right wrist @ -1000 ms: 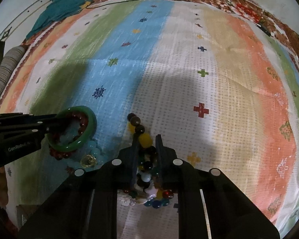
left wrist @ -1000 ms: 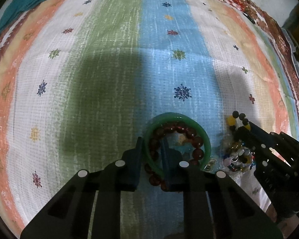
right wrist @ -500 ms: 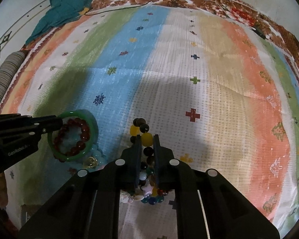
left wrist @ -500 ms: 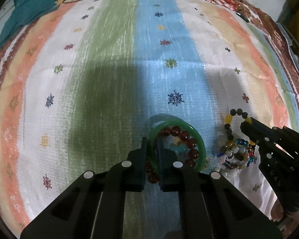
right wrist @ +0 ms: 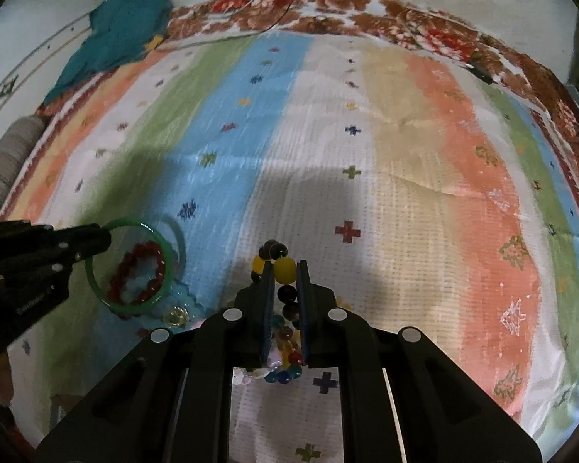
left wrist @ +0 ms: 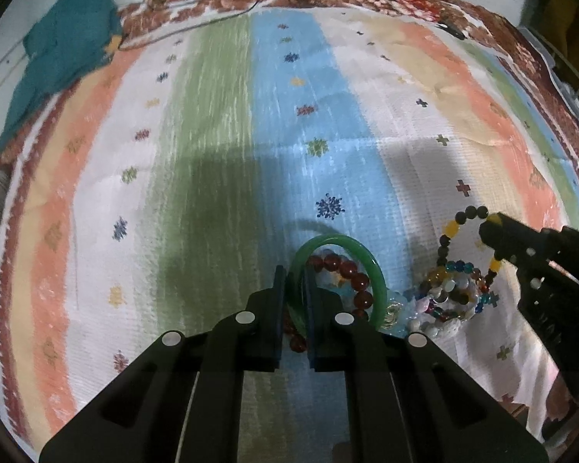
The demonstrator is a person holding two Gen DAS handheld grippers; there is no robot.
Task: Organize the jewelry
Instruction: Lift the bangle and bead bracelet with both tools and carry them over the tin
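Left gripper [left wrist: 295, 276] is clamping the rim of the smooth green bangle [left wrist: 378, 289], apparently lifting it off the striped woven bedspread [left wrist: 212, 154]. Right gripper [right wrist: 285, 270] is pinching the yellow-and-dark beaded bracelet [right wrist: 283, 270] beside the remaining bead pile [left wrist: 444, 301].

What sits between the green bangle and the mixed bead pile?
A small clear gold-toned crystal piece on pale blue beads, beside the green bangle and left of the mixed bead pile. Both wrist views show it.
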